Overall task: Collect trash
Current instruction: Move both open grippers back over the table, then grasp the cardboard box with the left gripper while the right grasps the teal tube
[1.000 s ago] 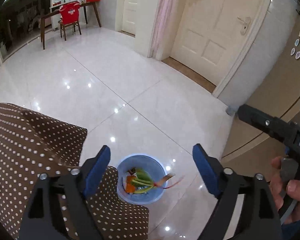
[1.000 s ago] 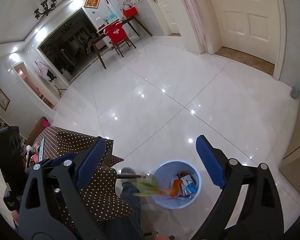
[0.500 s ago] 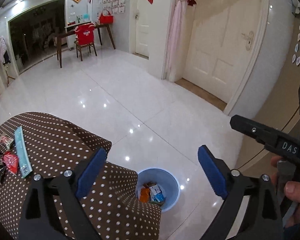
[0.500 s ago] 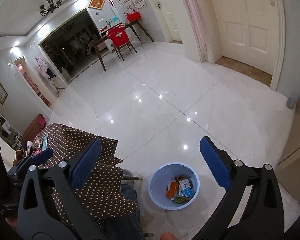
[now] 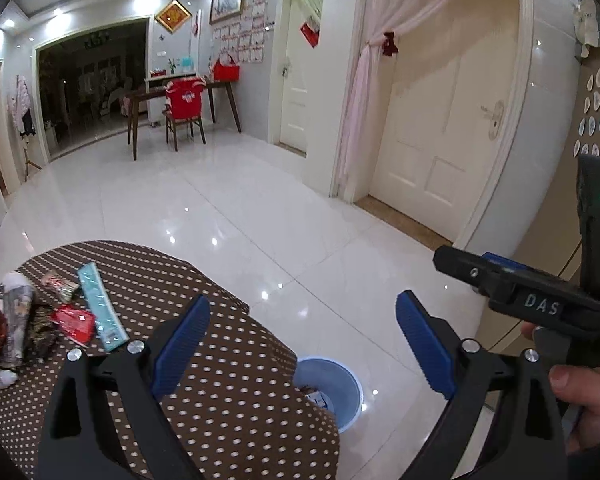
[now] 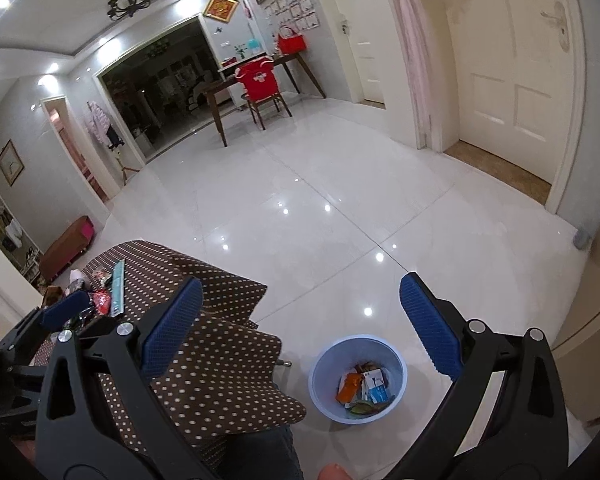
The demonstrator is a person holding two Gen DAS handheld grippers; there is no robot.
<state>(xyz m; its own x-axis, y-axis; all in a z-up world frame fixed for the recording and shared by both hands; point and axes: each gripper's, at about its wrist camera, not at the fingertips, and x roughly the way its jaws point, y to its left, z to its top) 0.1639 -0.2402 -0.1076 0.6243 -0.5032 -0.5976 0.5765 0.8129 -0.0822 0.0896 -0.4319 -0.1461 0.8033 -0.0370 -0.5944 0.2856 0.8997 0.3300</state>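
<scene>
On floor right of counter, bin already holds wrappers; more trash left on counter far-left. Left tongs, right tongs wide, empty.

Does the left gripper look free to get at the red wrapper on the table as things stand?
Probably yes. The left gripper is empty, jaws wide; the red wrapper lies exposed on the dotted tablecloth, though hemmed in by other trash.

Brown white-dotted tablecloth, blue bin
</scene>
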